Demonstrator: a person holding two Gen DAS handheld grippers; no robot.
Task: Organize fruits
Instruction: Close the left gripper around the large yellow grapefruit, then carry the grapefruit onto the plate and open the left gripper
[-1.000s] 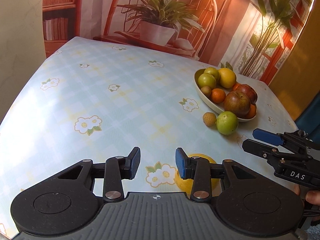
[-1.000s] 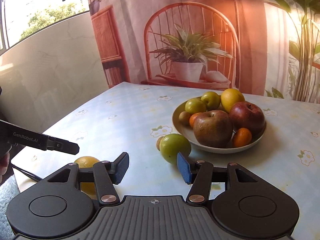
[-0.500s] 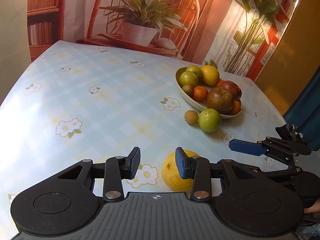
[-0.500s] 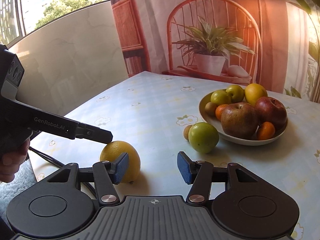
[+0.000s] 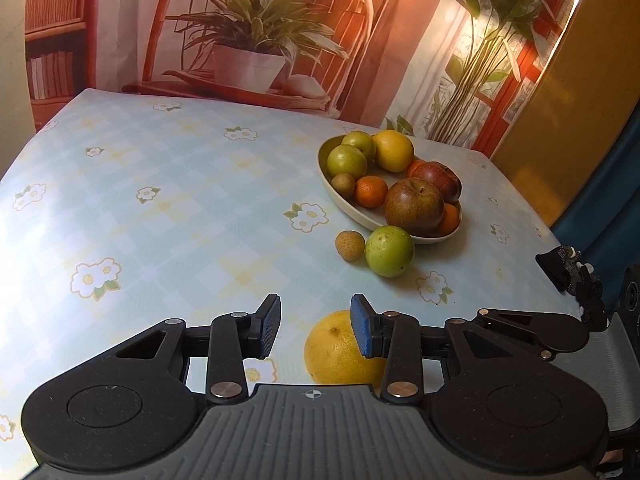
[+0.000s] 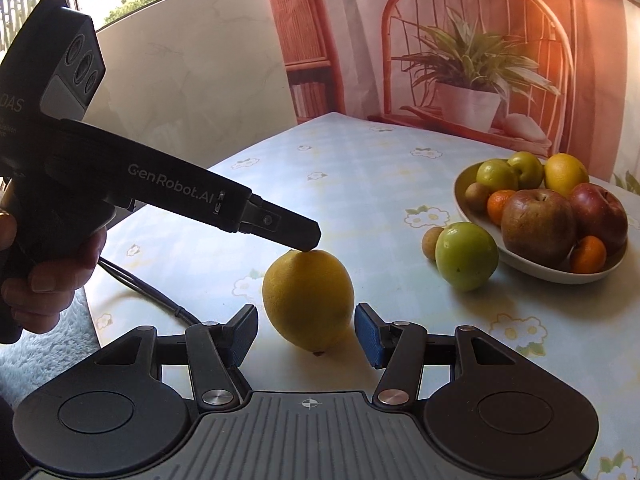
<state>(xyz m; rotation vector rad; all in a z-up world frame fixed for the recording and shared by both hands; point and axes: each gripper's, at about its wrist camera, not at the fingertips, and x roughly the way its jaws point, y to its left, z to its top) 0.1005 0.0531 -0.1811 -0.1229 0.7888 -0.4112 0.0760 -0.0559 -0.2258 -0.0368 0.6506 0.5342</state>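
A yellow lemon (image 6: pixel 308 300) stands on the flowered tablecloth, right between the fingertips of my right gripper (image 6: pixel 307 334), which is open; its blue pads sit just off the peel on either side. My left gripper (image 6: pixel 306 238) reaches in from the left, its tip resting on top of the lemon. In the left wrist view that gripper (image 5: pixel 316 330) is open and empty, with the lemon (image 5: pixel 336 346) partly behind its right finger. A cream bowl (image 6: pixel 460 200) (image 5: pixel 322 160) holds several apples, oranges and a lemon. A green apple (image 6: pixel 466 256) (image 5: pixel 389 251) and a small brown fruit (image 6: pixel 431 242) (image 5: pixel 350 245) lie beside it.
A hand (image 6: pixel 44 280) grips the left gripper's handle at the table's near left corner, where a black cable (image 6: pixel 140 280) trails off the edge. A printed backdrop of a chair and potted plant hangs behind the table. The right gripper's black linkage (image 5: pixel 520 330) crosses the near right.
My right gripper has swung left, so the lemon is now between its fingers instead of off to the left. My left gripper has shifted right and its tip now rests on the lemon.
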